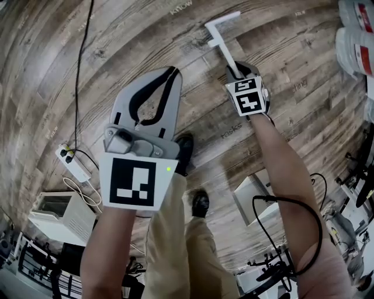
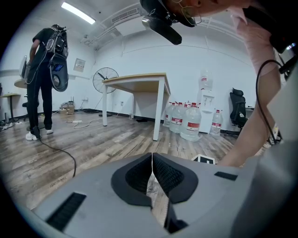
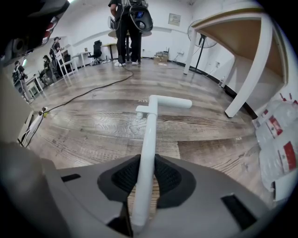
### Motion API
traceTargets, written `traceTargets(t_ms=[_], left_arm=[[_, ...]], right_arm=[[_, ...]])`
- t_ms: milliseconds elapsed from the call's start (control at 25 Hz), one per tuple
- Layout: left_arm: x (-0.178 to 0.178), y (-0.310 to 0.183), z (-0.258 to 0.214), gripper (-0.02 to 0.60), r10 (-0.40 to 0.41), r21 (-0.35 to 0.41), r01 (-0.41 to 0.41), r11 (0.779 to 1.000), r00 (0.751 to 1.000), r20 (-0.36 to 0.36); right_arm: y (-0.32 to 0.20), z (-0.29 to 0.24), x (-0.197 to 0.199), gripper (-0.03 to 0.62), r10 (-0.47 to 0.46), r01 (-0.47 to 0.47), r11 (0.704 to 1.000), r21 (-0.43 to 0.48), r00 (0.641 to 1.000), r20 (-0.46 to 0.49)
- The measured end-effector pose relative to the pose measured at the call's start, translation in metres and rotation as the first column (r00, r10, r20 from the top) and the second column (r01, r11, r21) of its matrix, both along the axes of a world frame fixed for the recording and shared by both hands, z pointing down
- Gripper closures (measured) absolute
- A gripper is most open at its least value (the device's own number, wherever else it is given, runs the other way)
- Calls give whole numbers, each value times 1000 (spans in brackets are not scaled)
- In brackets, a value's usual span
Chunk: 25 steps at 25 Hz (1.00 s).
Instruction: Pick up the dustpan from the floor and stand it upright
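Grips the white dustpan handle [image 3: 150, 135] [image 1: 225, 47] in the right hand-held gripper [image 3: 145, 172] [image 1: 236, 70], ribbed black pads pressed against both sides of the tube. Holds the handle clear of the wood floor [image 1: 117, 47], pointing away from the jaws and ending in a short crosspiece [image 3: 170, 101] [image 1: 222, 22]. Shows only this handle of the dustpan, its near end hidden under the gripper body.

Carries nothing in the left hand-held gripper [image 2: 152, 158] [image 1: 173, 70], pads closed against each other at the tips, raised to the left of the right one and apart from the handle.

Reads faint print on the floor boards as "know" [image 1: 181, 7], "tasks" [image 1: 232, 128] and "thing" [image 1: 300, 86]. Finds black-and-white square markers on both gripper cubes, with no lettering. Finds red labels on the water bottles [image 2: 191, 122] [image 3: 279, 135] standing on the floor beside the desk [image 2: 139, 79] [image 3: 242, 28], print too small to read.
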State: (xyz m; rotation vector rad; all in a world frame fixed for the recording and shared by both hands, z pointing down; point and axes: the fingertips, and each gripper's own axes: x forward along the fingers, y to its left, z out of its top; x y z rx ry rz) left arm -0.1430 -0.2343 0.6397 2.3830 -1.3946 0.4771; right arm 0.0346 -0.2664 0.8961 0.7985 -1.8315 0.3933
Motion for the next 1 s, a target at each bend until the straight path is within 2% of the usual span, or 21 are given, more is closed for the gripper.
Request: traceTargets(t_ms=[320, 600, 1000], left_arm=[[24, -4, -71, 568, 24, 52, -23, 998, 999, -22], [48, -3, -154, 568, 16, 101, -10, 995, 998, -53], [103, 39, -259, 567, 105, 200, -100, 975, 994, -18]], right_arm=[[13, -87, 6, 505, 36, -39, 998, 49, 998, 54], [31, -181, 32, 505, 46, -55, 993, 106, 995, 86], [81, -303, 85, 510, 119, -146, 971, 191, 982, 144]])
